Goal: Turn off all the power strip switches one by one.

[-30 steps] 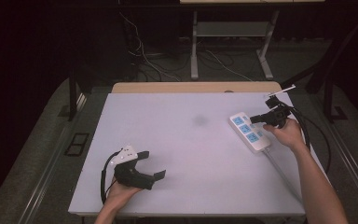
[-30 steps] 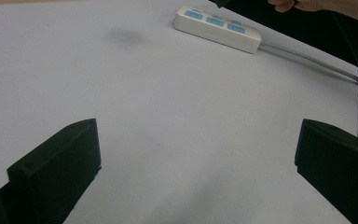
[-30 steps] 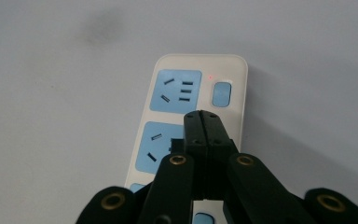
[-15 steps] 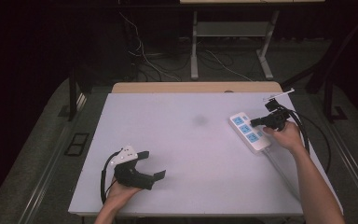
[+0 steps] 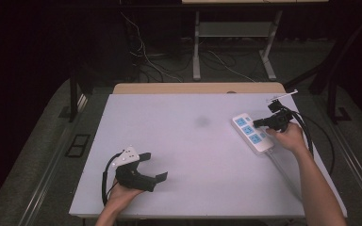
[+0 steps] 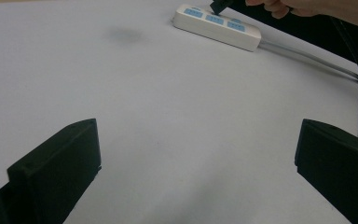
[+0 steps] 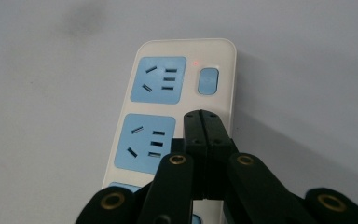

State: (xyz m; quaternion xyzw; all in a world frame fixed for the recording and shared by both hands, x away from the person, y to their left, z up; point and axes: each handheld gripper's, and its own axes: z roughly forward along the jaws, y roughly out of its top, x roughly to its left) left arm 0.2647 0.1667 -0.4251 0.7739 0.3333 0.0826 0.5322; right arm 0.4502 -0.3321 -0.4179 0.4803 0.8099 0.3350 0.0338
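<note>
While the closed tips sit low over the strip, here is where it could slip:

Right gripper (image 7: 204, 122): jaws pressed together with nothing between them, tips over the white plastic power strip with blue sockets (image 7: 168, 116), just short of the small blue rocker switch (image 7: 208, 80) that lies straight ahead of them.

Switch lamp: a red dot (image 7: 195, 62) glows just left of the switch, so the strip looks live.

Power strip place: directly under and ahead of the right jaws, on the pale table top (image 5: 184, 141); well ahead of the left jaws, at the far side.

Left gripper (image 5: 152, 165): jaws wide apart, holding nothing, resting on the table well away from the strip.

Risk, miss: the tips stand near the second socket (image 7: 145, 142); a push from here could land on the casing, not the rocker.

Risk, slide: nothing pins the strip, so a slanted press could shove it along the table.

Risk, cable: the grey cord (image 6: 307, 53) runs off behind the right hand (image 5: 290, 136) and could snag.
</note>
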